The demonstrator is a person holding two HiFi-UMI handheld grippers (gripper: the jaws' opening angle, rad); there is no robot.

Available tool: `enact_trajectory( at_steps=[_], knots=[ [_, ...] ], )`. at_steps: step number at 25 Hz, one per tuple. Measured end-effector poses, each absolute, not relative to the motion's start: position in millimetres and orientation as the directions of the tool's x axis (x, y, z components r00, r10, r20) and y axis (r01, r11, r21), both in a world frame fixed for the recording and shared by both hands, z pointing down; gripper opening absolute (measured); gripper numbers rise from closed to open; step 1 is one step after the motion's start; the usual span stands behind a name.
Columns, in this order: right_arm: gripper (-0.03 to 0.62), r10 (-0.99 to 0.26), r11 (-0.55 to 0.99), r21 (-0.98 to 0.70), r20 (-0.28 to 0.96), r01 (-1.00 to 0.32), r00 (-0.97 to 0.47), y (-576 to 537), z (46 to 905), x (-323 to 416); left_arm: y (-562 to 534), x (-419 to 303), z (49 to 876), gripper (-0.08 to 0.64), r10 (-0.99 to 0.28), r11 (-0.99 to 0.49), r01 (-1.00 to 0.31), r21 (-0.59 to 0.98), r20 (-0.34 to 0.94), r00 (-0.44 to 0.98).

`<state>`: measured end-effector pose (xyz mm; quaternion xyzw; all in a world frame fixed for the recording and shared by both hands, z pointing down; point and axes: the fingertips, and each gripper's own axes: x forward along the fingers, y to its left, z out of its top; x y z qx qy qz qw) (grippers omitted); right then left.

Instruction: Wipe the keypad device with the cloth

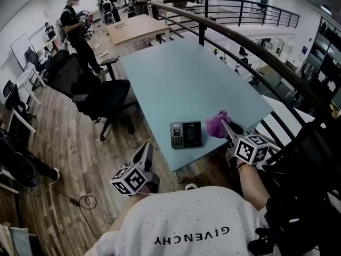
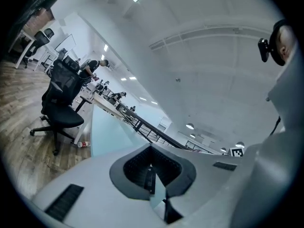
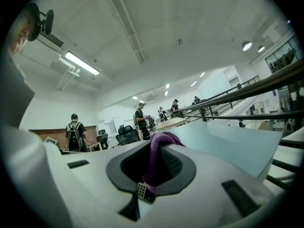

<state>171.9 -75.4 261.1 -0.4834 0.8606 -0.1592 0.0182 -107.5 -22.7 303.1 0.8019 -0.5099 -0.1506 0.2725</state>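
Gripping the purple cloth (image 1: 216,127), the right tongs (image 1: 225,124) are just beside the keypad device (image 1: 185,134) on the bench (image 1: 181,79) (left tongs (image 1: 147,146) closed, empty).

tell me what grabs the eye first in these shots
A bright purple cloth stands out, pinched in the right gripper, right beside the dark keypad device at the near edge of the pale blue table. The left gripper hangs shut and empty, off the table.
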Motion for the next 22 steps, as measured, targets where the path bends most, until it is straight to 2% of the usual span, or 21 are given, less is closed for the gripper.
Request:
enact_trajectory(
  at_steps=[6, 13, 22],
  knots=[
    [0.025, -0.839, 0.452, -0.321, 0.165, -0.832, -0.519, -34, 273, 179, 1, -93, 299, 0.0, -0.877, -0.368, -0.716, 0.594, 0.035, 0.479],
    [0.025, -0.843, 0.42, -0.307, 0.215, -0.854, -0.492, 15, 295, 187, 32, -95, 305, 0.0, -0.888, -0.359, -0.718, 0.596, 0.018, 0.459],
    [0.025, -0.843, 0.379, -0.321, 0.268, -0.868, -0.467, 42, 321, 199, 49, -75, 322, 0.0, -0.862, -0.372, -0.697, 0.613, 0.051, 0.505]
  ],
)
